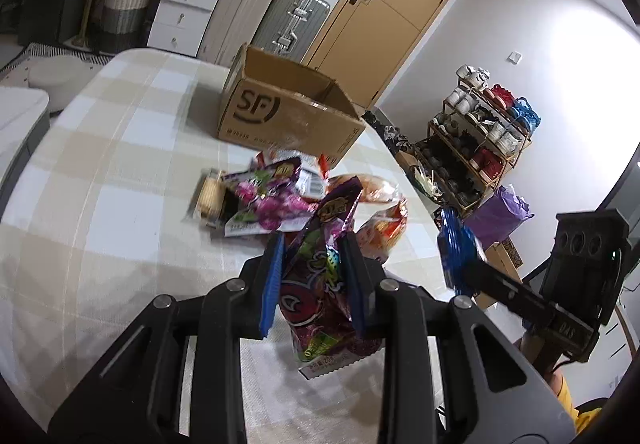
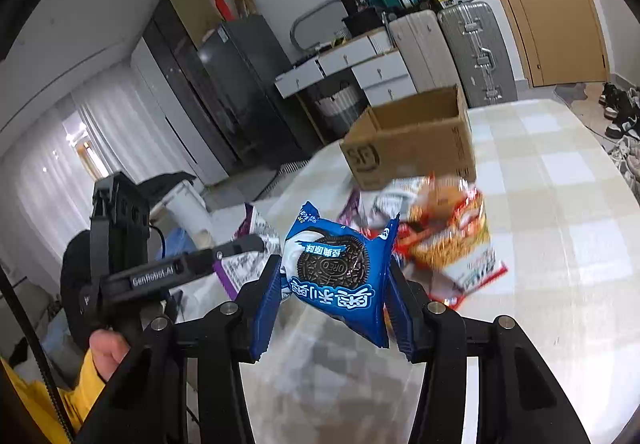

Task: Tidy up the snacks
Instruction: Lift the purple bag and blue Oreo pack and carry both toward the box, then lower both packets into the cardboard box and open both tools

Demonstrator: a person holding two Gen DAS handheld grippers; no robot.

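Note:
My left gripper [image 1: 314, 280] is shut on a purple snack packet [image 1: 320, 292], held above the table. In the right wrist view my right gripper [image 2: 332, 298] is shut on a blue Oreo packet [image 2: 340, 276], also lifted off the table. In the left wrist view that Oreo packet [image 1: 456, 248] and the right gripper [image 1: 460, 256] show at the right. A heap of snack packets [image 1: 276, 196] lies on the checked tablecloth [image 1: 120, 164] before an open cardboard box [image 1: 288, 112]. The right wrist view shows the box [image 2: 416, 140], an orange packet [image 2: 452, 228] and the left gripper [image 2: 256, 244].
A person's hand and yellow sleeve [image 2: 100, 360] hold the left gripper's handle. Past the table stand a shoe rack [image 1: 476, 148], suitcases [image 1: 288, 16], white drawers [image 1: 184, 12] and a wooden door [image 1: 392, 4]. A dark cabinet [image 2: 224, 92] stands by the wall.

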